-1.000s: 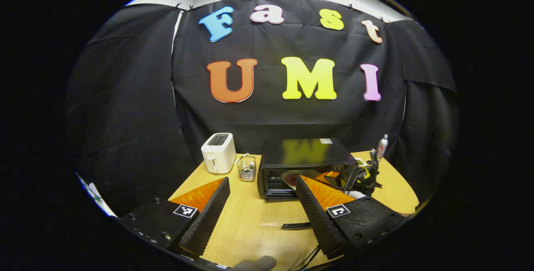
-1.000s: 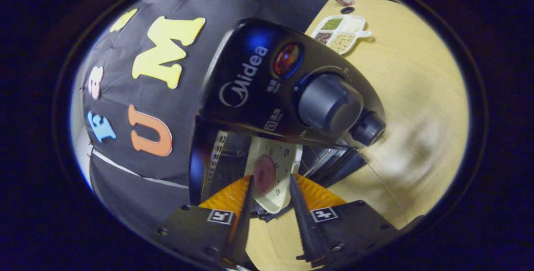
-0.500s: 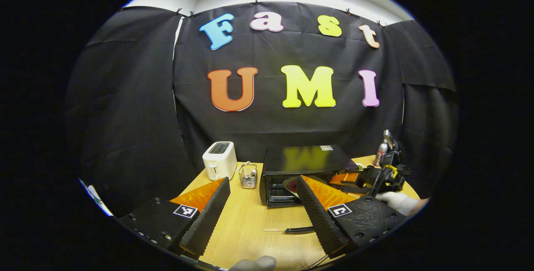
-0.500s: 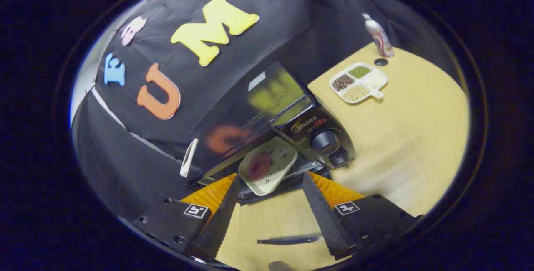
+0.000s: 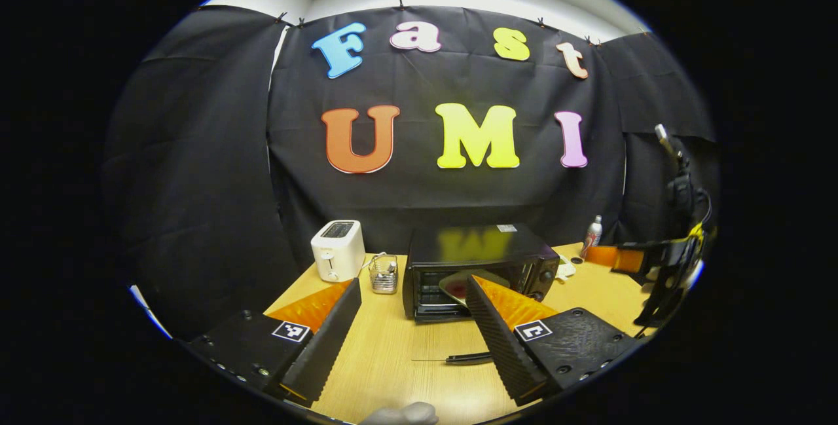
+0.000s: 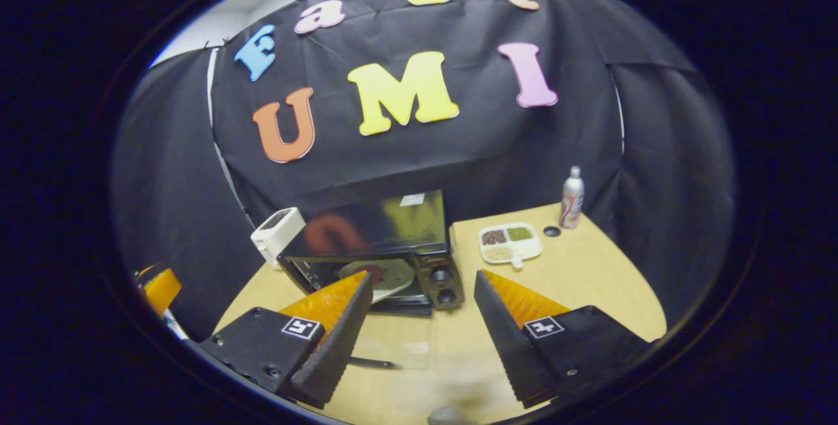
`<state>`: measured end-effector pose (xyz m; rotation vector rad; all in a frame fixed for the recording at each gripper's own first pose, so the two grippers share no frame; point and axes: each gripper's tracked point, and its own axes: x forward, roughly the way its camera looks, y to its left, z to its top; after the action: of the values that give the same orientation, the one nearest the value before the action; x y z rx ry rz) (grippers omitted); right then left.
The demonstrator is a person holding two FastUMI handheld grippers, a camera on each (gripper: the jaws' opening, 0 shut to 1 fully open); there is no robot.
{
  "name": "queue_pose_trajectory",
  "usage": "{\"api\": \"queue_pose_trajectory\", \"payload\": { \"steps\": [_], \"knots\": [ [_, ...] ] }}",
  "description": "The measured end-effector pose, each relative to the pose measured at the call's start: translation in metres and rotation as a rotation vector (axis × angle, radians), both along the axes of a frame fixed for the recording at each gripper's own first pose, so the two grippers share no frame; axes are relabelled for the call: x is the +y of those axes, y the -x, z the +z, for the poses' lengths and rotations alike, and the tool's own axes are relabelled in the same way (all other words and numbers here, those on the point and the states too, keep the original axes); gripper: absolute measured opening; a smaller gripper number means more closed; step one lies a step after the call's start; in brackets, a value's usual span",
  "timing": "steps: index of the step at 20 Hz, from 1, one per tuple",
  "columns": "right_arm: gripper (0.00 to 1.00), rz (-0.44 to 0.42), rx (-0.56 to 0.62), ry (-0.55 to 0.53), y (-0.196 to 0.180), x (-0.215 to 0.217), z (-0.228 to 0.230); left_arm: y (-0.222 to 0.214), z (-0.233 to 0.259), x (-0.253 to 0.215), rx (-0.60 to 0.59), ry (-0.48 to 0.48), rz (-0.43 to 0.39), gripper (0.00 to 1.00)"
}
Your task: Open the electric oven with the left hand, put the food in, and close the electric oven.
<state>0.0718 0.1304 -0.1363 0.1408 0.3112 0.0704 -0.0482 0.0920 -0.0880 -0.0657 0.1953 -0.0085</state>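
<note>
The black electric oven (image 5: 481,256) stands mid-table with its glass door dropped flat toward me, the door handle (image 5: 468,358) lying near the table front. Inside it rests a pale plate (image 6: 387,276) carrying a dark red piece of food (image 6: 374,273). My left gripper (image 5: 412,346) hovers open and empty above the table, a short way before the door. My right gripper (image 6: 419,340) is also open and empty, well back from the oven (image 6: 376,241). In the left gripper view the right gripper (image 5: 645,260) hangs raised at the far right.
A white toaster (image 5: 338,249) and a small wire basket (image 5: 383,274) stand left of the oven. Right of it lie a sectioned dish of grains (image 6: 510,242), a small dark cap (image 6: 552,231) and a bottle (image 6: 573,197). Black cloth walls close the back.
The right gripper let go of the plate inside the oven, then drew back and upward to the right. The left gripper stayed nearly still and open.
</note>
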Motion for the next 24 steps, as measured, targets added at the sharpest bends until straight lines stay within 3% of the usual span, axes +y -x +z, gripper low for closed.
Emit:
{"api": "queue_pose_trajectory", "payload": {
  "steps": [1,2,4,9,20,24],
  "knots": [
    [0.94,-0.011,-0.024,0.024,0.01,-0.01,0.009,0.0,-0.009,-0.007,0.01,-0.003,-0.015,0.97],
    [0.99,-0.021,-0.044,0.048,0.018,-0.019,0.018,0.0,-0.018,-0.012,0.025,-0.006,-0.027,0.97],
    [0.95,-0.04,-0.064,0.08,0.034,-0.038,0.026,0.002,-0.038,-0.027,0.048,-0.01,-0.042,0.98],
    [0.98,-0.04,-0.076,0.13,0.062,-0.075,0.034,0.008,-0.108,-0.07,0.176,0.009,-0.071,0.97],
    [0.96,-0.069,-0.01,0.187,0.087,-0.131,0.037,-0.007,-0.244,-0.144,0.399,0.087,-0.129,0.97],
    [0.99,-0.099,0.005,0.185,0.088,-0.142,0.035,-0.026,-0.268,-0.144,0.416,0.032,-0.126,0.96]
  ]
}}
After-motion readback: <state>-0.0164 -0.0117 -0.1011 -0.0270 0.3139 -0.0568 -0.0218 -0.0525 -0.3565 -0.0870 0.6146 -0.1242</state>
